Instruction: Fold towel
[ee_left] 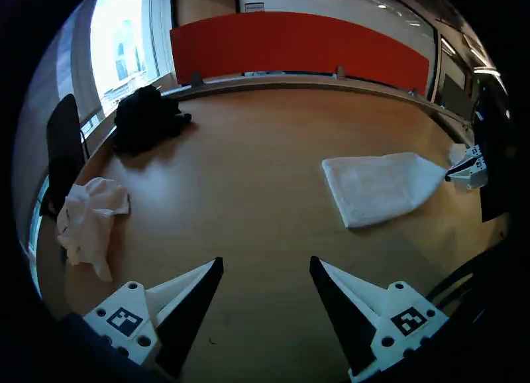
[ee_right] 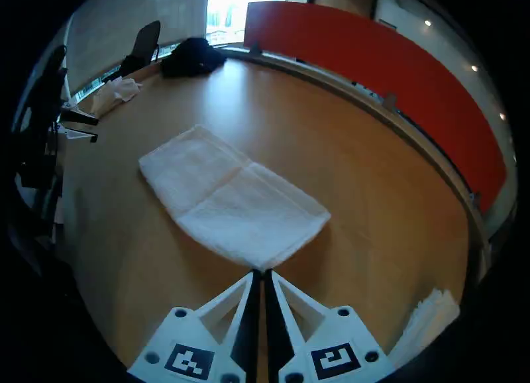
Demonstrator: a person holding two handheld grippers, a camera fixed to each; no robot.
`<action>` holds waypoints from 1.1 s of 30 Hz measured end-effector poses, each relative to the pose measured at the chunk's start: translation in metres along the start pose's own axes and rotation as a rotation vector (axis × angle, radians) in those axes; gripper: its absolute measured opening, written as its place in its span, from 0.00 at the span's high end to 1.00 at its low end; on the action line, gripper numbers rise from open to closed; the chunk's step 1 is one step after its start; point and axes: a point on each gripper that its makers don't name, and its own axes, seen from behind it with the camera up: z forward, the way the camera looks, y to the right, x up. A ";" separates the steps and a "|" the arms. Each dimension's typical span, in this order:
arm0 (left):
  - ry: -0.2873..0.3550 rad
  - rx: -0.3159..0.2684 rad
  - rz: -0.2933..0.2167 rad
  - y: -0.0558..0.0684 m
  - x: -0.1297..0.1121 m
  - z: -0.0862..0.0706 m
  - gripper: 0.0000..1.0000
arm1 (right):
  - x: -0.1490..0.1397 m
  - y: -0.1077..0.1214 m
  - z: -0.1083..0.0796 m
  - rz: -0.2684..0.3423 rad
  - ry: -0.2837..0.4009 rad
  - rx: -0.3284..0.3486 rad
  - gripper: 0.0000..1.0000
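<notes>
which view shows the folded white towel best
The right gripper view: the towel lies mid-frame, whole outline and fold line clear, its near corner at the tips of the shut right tongs. The left gripper view shows it farther off, foreshortened, at the right.

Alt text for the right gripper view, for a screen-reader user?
A white towel, folded flat, lies on a wooden table, its near corner at the tips of the right gripper, whose fingers are closed together. Farther off sit a crumpled white cloth and a dark bundle, with a red partition along the table's far edge.
</notes>
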 end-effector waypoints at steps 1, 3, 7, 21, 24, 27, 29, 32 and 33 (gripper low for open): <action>0.004 0.003 -0.001 -0.001 0.001 -0.001 0.03 | 0.003 0.000 0.000 -0.003 0.005 0.000 0.96; 0.011 0.008 -0.005 -0.003 0.002 -0.002 0.03 | 0.011 -0.001 -0.001 -0.013 0.017 0.002 0.96; 0.019 0.015 -0.019 -0.005 0.002 -0.006 0.03 | 0.031 -0.004 -0.003 -0.042 0.047 0.007 0.96; 0.047 0.026 -0.070 -0.008 0.000 -0.025 0.03 | 0.131 -0.033 -0.003 -0.203 0.163 0.059 0.96; 0.054 0.027 -0.069 -0.008 0.000 -0.027 0.03 | 0.145 -0.042 0.000 -0.231 0.172 0.077 0.96; 0.058 0.030 -0.070 -0.008 -0.002 -0.030 0.03 | 0.152 -0.050 0.003 -0.255 0.173 0.093 0.96; 0.059 0.030 -0.073 -0.008 -0.003 -0.031 0.03 | 0.155 -0.056 0.006 -0.268 0.172 0.103 0.96; 0.060 0.030 -0.079 -0.008 -0.004 -0.033 0.03 | 0.159 -0.064 0.010 -0.283 0.172 0.118 0.96; 0.060 0.032 -0.080 -0.009 -0.005 -0.034 0.03 | 0.161 -0.067 0.012 -0.287 0.172 0.124 0.96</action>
